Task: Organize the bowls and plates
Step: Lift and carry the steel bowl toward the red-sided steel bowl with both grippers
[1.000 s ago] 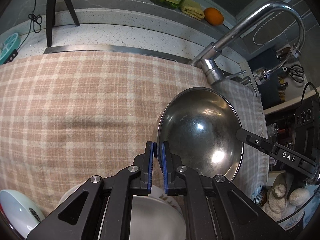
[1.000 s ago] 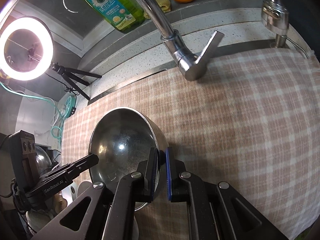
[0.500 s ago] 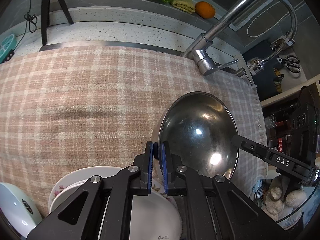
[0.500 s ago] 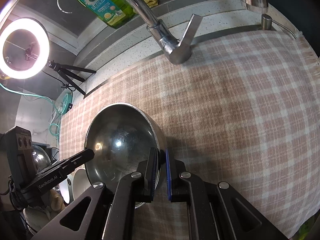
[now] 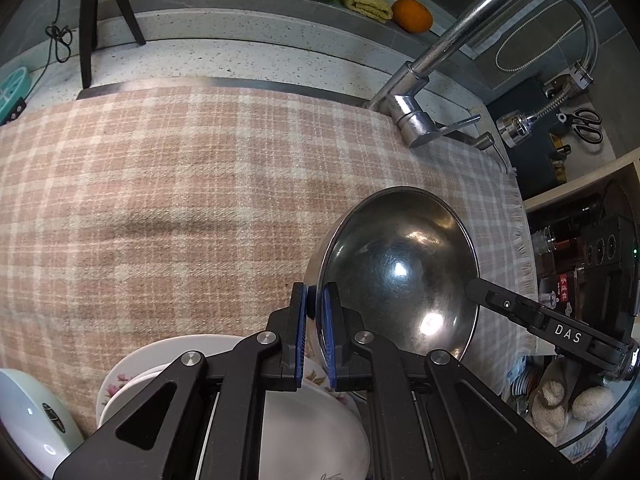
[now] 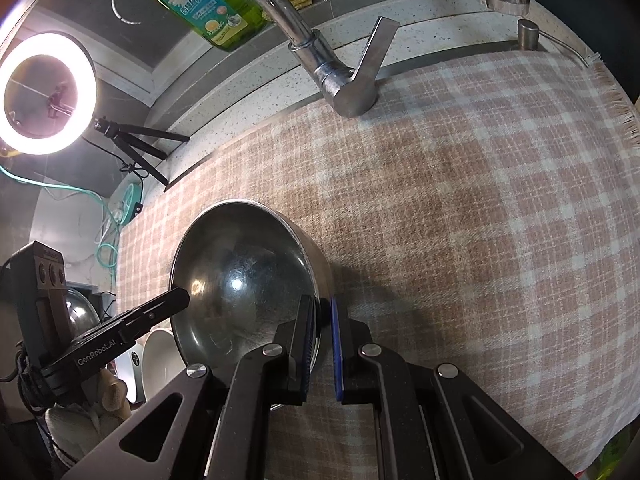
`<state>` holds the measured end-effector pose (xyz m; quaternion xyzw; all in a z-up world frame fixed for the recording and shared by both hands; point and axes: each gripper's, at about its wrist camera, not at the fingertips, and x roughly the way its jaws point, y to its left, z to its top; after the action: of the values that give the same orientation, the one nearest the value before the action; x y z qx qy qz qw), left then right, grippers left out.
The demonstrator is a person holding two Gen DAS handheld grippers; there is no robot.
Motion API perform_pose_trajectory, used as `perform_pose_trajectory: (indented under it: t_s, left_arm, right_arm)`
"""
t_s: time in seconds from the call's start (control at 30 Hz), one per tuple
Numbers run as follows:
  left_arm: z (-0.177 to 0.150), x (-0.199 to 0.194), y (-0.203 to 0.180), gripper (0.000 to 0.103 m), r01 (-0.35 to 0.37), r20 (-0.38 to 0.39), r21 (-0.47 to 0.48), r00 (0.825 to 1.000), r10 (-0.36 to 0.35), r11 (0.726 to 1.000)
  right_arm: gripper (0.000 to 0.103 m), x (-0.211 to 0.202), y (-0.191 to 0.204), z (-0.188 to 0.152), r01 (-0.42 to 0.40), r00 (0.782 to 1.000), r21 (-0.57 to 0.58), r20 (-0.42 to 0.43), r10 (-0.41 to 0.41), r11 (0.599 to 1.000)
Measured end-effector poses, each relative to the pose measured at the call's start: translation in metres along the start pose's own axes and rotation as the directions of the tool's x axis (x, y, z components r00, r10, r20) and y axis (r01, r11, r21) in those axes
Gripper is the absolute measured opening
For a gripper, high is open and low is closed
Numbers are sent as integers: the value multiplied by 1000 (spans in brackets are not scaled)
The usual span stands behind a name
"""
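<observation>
- Left gripper (image 5: 316,300): fingers (image 5: 330,328) pinched on the near-left rim of the steel bowl (image 5: 400,272), one blue pad inside, one outside.
- Right gripper (image 6: 321,312): fingers (image 6: 337,344) pinched likewise on the opposite rim of the same steel bowl (image 6: 244,280), rim clamped between the blue pads.
- Bowl held tilted by both grippers, hollow side turned toward the left wrist camera; whether its underside touched the cloth could not be told.
- Seen in the left view: tip of the right gripper (image 5: 476,290) on the bowl's far rim, labelled arm trailing off to the right.
- Just below the left fingers: stacked white floral plates (image 5: 132,376) and a plain white dish (image 5: 312,432) on top, partly hidden by the gripper body.
- At the lower left edge: a pale white bowl (image 5: 28,416), cut off by the frame.
- Under everything: pink plaid cloth (image 5: 180,208) spread over the surface.
- Beyond the cloth: chrome faucet (image 5: 416,120) at the back edge, speckled stone ledge (image 5: 240,28) behind.
- On the ledge: green detergent bottle (image 6: 204,0), yellow sponge (image 5: 370,4), orange (image 5: 412,15).
- Far left in the right view: lit ring light (image 6: 46,92) on a small black tripod (image 6: 136,144).
</observation>
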<state>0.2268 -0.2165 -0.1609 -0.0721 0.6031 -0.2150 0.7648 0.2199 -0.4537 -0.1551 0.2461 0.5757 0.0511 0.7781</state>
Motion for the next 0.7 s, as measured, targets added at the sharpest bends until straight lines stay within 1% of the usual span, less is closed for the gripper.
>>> perform_pose_trajectory:
  t_s: [0.1, 0.13, 0.43, 0.53, 0.63, 0.7]
  left_arm:
    - [0, 0, 0, 6, 5, -3, 0, 1000, -5, 1000]
    - [0, -1, 0, 6, 7, -4, 0, 1000, -7, 1000]
    - [-1, -6, 2, 6, 2, 7, 1, 1000, -2, 1000]
    - [-2, -13, 4, 6, 3, 21, -4, 1000, -3, 1000]
    - [-3, -23, 5, 6, -13, 54, 1, 998, 13, 1000]
    - [-4, -30, 6, 6, -10, 72, -3, 997, 10, 1000]
  right_arm:
    - [9, 1, -1, 1, 1, 1000, -1, -2, -1, 1000]
    - [11, 1, -1, 1, -1, 1000, -2, -3, 1, 1000]
    - [11, -1, 2, -2, 12, 1000, -20, 9, -12, 1000]
    - [11, -7, 1, -2, 20, 1000, -24, 25, -19, 1000]
    - [11, -15, 2, -2, 28, 999, -30, 46, -27, 999]
    - [11, -19, 4, -2, 27, 998, -33, 54, -26, 999]
